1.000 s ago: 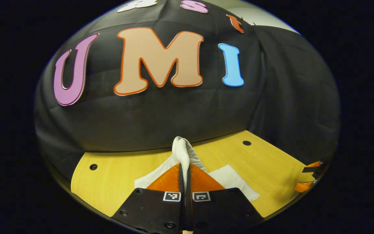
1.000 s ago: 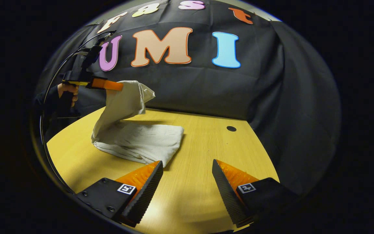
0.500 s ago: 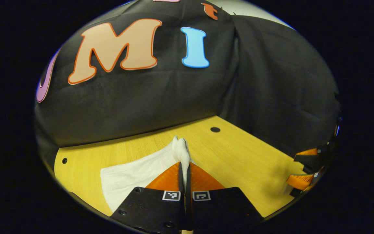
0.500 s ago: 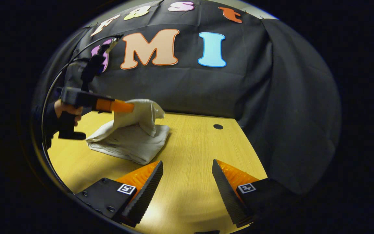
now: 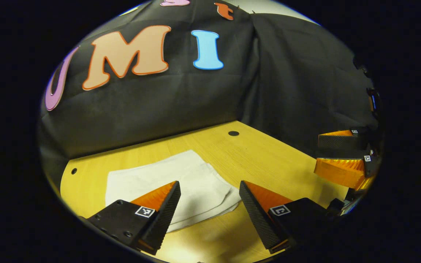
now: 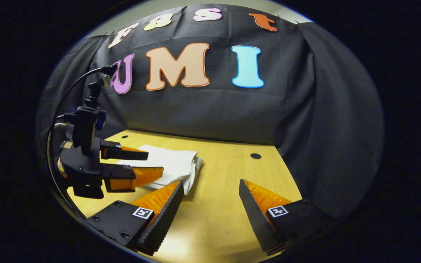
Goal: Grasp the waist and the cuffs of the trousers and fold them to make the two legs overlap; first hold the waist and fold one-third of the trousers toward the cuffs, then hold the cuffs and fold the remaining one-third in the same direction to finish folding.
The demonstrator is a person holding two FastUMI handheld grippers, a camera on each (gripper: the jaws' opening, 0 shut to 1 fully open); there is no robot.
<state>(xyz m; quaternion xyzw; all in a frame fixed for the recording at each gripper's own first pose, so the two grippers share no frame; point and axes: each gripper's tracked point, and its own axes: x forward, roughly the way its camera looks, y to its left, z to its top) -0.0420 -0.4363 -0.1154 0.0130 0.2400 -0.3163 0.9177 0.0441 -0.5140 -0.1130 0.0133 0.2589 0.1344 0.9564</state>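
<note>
Two tools, left [image 5: 209, 186] and right [image 6: 210, 187], both wide apart and empty above folded trousers [image 5: 174, 182] on table [image 5: 269, 160].

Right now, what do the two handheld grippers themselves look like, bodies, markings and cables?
Each gripper has a black body with two wedge-shaped fingers bearing ribbed inner faces. The left gripper and right gripper carry small square black-and-white markers near the finger bases. In the right gripper view, a black cable arcs up from the left gripper's body.
</note>
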